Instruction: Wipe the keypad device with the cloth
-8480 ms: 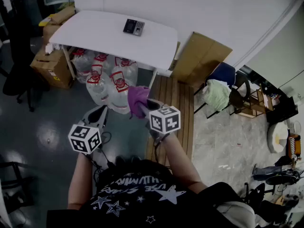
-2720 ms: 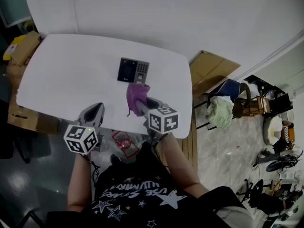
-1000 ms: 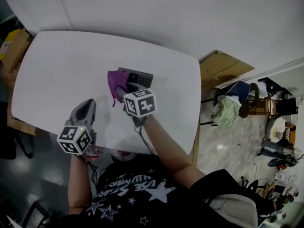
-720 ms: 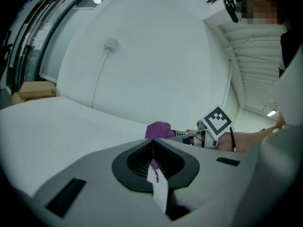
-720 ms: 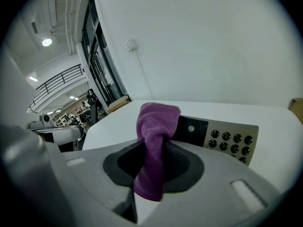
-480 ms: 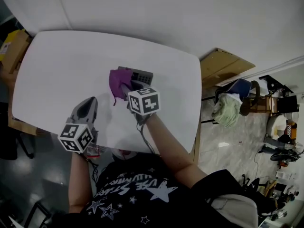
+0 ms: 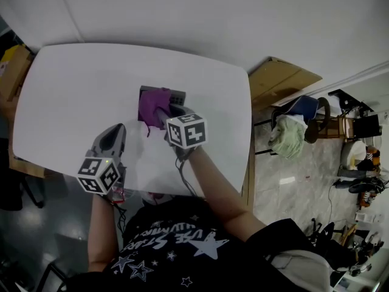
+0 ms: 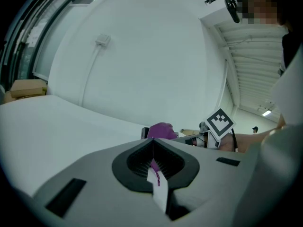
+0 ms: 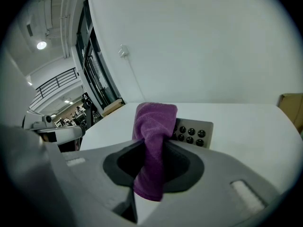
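The keypad device (image 7: 172, 94) lies near the middle of the white table (image 7: 67, 90); its grey button panel (image 9: 193, 132) shows in the right gripper view. A purple cloth (image 7: 153, 106) covers the device's left part. My right gripper (image 7: 165, 112) is shut on the cloth (image 9: 152, 141), which sticks up between its jaws and rests on the device. My left gripper (image 7: 113, 134) hovers over the table's near side, left of the device, shut with nothing in it; in the left gripper view the cloth (image 8: 161, 131) shows ahead.
A white wall runs behind the table. To the right stand a flat cardboard piece (image 7: 281, 81) and a chair with a green cloth (image 7: 287, 136). A cardboard box (image 7: 12, 66) sits at the table's left end. The table's near edge is close to my body.
I walked up to the table from across the room. In the last second the right gripper has shifted the cloth slightly right over the keypad device. The left gripper has stayed nearly still.
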A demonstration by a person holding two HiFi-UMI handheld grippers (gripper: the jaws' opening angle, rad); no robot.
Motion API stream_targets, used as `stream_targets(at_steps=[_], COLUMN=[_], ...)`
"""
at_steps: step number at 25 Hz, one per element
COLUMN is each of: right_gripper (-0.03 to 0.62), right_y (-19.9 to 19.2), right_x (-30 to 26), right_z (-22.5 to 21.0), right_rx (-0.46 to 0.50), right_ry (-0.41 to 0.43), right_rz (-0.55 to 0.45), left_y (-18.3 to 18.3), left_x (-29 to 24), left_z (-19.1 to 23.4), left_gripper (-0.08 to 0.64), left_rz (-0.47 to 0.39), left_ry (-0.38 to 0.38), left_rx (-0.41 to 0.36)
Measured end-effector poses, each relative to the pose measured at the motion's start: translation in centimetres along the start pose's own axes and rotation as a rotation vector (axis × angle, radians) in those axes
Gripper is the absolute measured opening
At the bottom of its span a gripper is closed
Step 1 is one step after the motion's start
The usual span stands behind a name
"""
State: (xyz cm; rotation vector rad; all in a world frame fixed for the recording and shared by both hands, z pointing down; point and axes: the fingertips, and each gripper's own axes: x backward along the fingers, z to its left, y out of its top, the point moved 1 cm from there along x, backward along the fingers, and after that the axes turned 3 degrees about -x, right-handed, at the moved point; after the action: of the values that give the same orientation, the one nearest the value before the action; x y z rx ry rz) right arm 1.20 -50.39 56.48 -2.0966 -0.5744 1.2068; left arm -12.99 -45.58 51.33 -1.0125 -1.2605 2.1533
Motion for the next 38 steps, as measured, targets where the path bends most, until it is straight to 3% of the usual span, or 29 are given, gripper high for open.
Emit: stream_targets(at_steps=[12, 29, 38], right_gripper=[0.098, 0.098, 0.098], right_y=[-1.0, -1.7, -2.4], right_x=[3.1, 5.1, 7.3], right_z=[-3.5, -5.8, -6.9], right_rx=[-0.019, -0.023, -0.033], right_ry=[-0.014, -0.033, -0.085], right_rz=[-0.015, -0.013, -0.033], left_y=[-0.6, -0.6, -0.9], left_x=[-2.3, -2.6, -1.6], left_z=[-4.0, -5.7, -6.8], left_gripper=[0.009, 0.009, 0.009], left_rz=[0.004, -0.013, -0.033], left_ry=[-0.028, -0.02, -0.034], left_rx=[-0.014, -0.008, -0.009])
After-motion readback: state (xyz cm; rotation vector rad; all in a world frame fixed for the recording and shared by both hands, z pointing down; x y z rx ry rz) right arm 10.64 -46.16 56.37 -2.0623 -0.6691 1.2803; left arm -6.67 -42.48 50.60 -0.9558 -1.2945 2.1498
